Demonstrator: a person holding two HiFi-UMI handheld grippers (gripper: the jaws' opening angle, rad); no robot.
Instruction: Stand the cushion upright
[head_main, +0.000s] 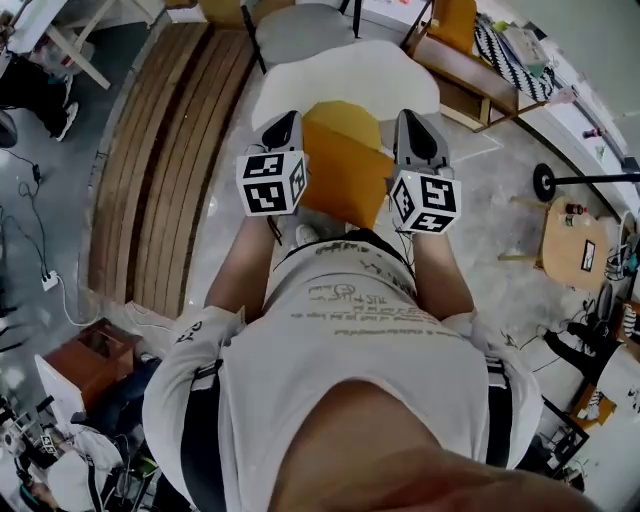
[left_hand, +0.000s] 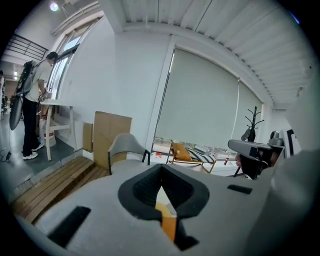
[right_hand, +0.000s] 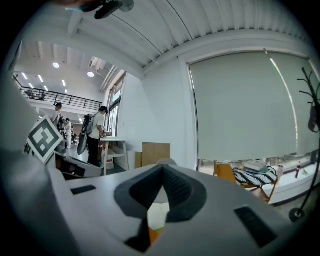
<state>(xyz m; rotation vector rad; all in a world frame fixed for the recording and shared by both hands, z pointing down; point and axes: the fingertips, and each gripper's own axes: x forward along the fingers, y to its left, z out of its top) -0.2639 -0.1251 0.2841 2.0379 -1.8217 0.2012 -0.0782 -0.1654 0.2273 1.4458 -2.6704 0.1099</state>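
An orange cushion (head_main: 345, 165) lies on a white padded seat (head_main: 340, 80) straight ahead of me. My left gripper (head_main: 285, 128) hangs beside the cushion's left edge and my right gripper (head_main: 417, 128) beside its right edge. Both point forward. In the left gripper view the jaws (left_hand: 161, 187) meet with nothing clamped; a strip of the cushion (left_hand: 168, 226) shows below them. The right gripper view shows the same: jaws (right_hand: 161, 190) together, a sliver of orange cushion (right_hand: 151, 235) beneath. Whether either gripper touches the cushion is hidden.
A slatted wooden platform (head_main: 165, 150) runs along the left. A grey chair (head_main: 300, 30) stands behind the white seat, a wooden armchair (head_main: 455, 45) at the back right, a small wooden table (head_main: 572, 245) to the right. A person (left_hand: 31, 105) stands at a white table far left.
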